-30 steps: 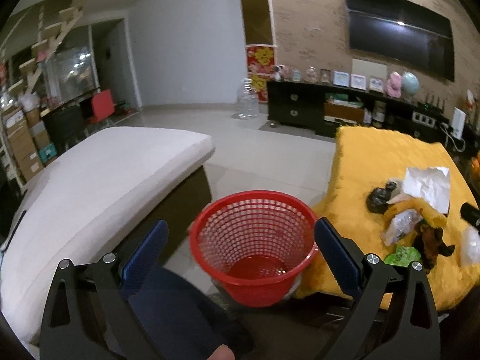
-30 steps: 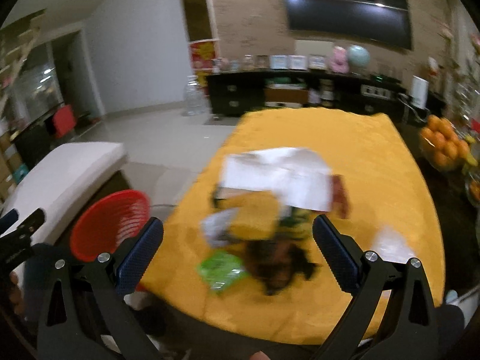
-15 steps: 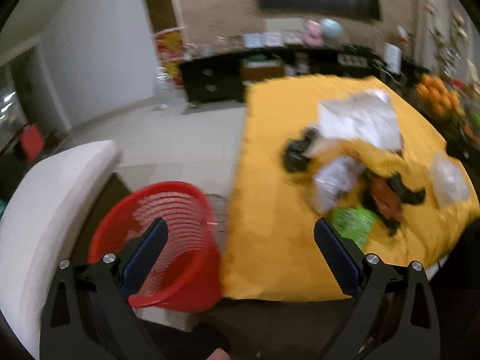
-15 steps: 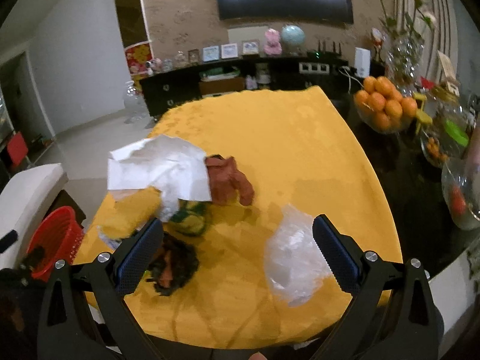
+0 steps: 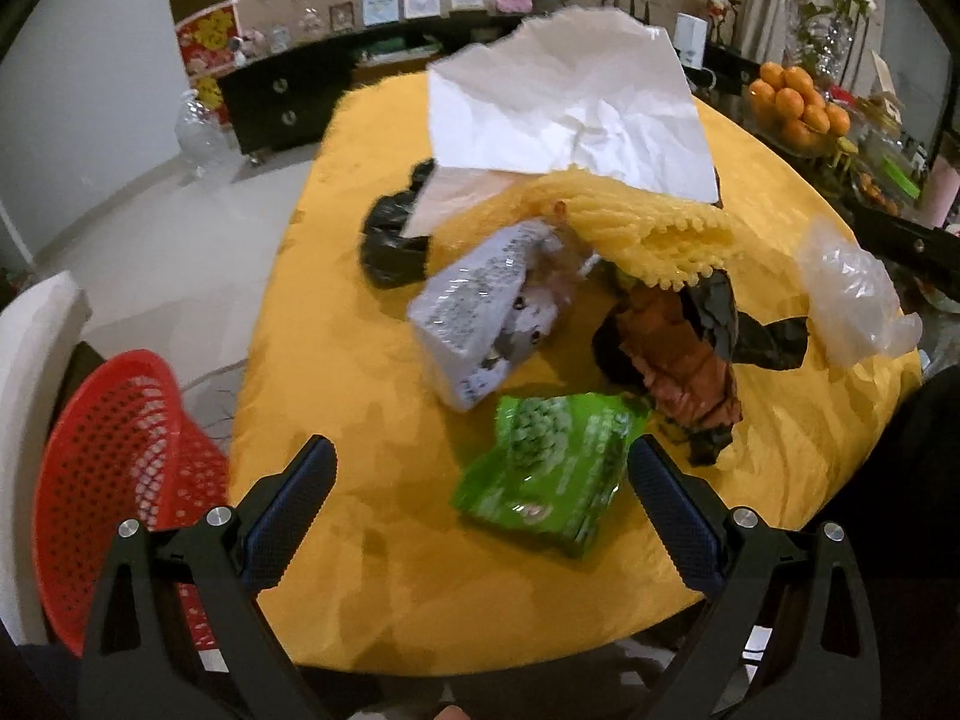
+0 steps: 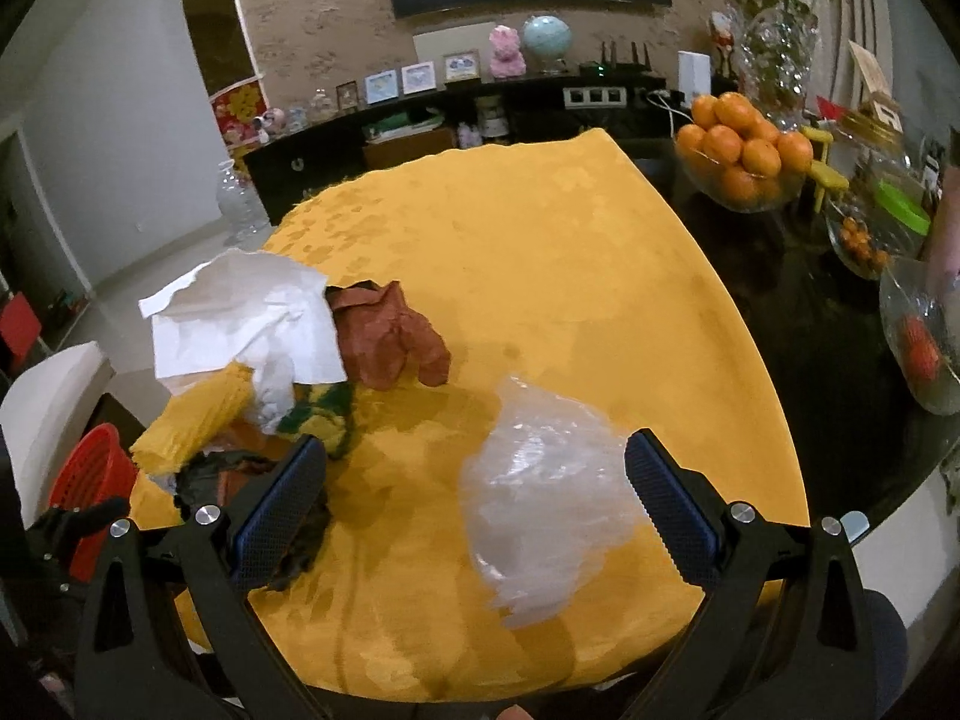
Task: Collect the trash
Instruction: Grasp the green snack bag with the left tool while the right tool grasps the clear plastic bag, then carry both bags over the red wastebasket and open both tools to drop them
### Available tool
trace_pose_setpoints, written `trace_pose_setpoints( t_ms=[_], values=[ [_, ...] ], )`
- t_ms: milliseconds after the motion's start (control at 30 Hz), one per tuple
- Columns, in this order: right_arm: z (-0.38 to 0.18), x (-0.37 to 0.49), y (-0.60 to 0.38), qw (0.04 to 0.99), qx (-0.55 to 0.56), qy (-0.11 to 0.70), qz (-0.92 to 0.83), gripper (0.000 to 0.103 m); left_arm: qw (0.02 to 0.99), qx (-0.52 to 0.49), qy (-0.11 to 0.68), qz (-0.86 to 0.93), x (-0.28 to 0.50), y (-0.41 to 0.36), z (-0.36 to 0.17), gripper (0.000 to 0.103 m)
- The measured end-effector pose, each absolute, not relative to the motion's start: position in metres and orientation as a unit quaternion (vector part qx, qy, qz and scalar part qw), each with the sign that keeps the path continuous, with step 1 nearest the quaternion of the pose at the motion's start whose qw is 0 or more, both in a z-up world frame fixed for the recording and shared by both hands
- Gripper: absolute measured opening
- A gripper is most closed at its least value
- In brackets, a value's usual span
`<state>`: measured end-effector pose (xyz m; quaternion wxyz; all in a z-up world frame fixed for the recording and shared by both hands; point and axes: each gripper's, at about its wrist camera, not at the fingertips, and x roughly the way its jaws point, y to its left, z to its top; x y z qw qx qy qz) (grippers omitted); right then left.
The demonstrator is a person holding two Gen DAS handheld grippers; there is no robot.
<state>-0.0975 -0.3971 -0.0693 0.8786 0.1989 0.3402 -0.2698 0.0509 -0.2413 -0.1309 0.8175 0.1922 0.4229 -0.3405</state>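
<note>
A pile of trash lies on the yellow tablecloth [image 5: 384, 564]: a green snack packet [image 5: 549, 471], a grey-white wrapper [image 5: 480, 318], a yellow foam net [image 5: 654, 228], white paper [image 5: 570, 114], a black bag [image 5: 390, 240] and an orange-black wrapper [image 5: 684, 354]. My left gripper [image 5: 480, 510] is open and empty, with the green packet between its fingers. My right gripper [image 6: 474, 498] is open and empty, with a clear plastic bag [image 6: 540, 498] between its fingers. The red basket [image 5: 114, 480] stands on the floor left of the table and also shows in the right wrist view [image 6: 90, 480].
A bowl of oranges [image 6: 744, 162] and glass jars [image 6: 924, 336] stand on the dark tabletop at the right. A brown crumpled wrapper [image 6: 390, 342] lies beside the white paper [image 6: 240, 312]. A white cushioned seat [image 5: 30, 360] is behind the basket.
My left gripper swung right from over the red basket to the trash pile on the table. My right gripper moved right and closer, from the pile to the clear plastic bag.
</note>
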Motion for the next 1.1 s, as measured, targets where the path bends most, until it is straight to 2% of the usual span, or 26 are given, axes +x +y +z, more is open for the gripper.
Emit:
trace_pose_setpoints(
  t_ms=[100, 133, 167, 200, 267, 367, 833, 933, 967, 1100],
  values=[
    [-0.072, -0.099, -0.403, 0.875, 0.205, 0.342, -0.274, 0.096, 0.807, 0.188, 0.434, -0.355, 0.051, -0.248, -0.137, 0.090],
    [-0.073, -0.099, -0.405, 0.874, 0.208, 0.342, -0.276, 0.096, 0.803, 0.190, 0.436, -0.360, 0.050, -0.249, -0.138, 0.079],
    [-0.074, -0.100, -0.406, 0.873, 0.209, 0.343, -0.277, 0.096, 0.798, 0.193, 0.440, -0.363, 0.050, -0.250, -0.140, 0.063],
    [-0.075, -0.101, -0.409, 0.871, 0.212, 0.343, -0.280, 0.096, 0.799, 0.197, 0.438, -0.363, 0.049, -0.251, -0.142, 0.062],
    [-0.077, -0.102, -0.412, 0.868, 0.216, 0.344, -0.285, 0.096, 0.799, 0.194, 0.434, -0.367, 0.047, -0.250, -0.140, 0.047],
    [-0.079, -0.104, -0.417, 0.865, 0.222, 0.343, -0.291, 0.096, 0.795, 0.172, 0.440, -0.380, 0.050, -0.245, -0.136, 0.040],
    [-0.109, -0.091, -0.428, 0.845, 0.204, 0.395, -0.299, 0.095, 0.818, 0.125, 0.416, -0.377, 0.045, -0.211, -0.105, 0.039],
    [-0.116, -0.086, -0.429, 0.839, 0.201, 0.408, -0.298, 0.084, 0.827, 0.120, 0.407, -0.370, 0.045, -0.204, -0.100, 0.039],
    [-0.118, -0.085, -0.429, 0.838, 0.201, 0.412, -0.296, 0.075, 0.829, 0.119, 0.404, -0.368, 0.045, -0.202, -0.098, 0.039],
    [-0.120, -0.081, -0.426, 0.841, 0.195, 0.416, -0.285, 0.058, 0.841, 0.111, 0.391, -0.357, 0.048, -0.191, -0.090, 0.039]
  ],
)
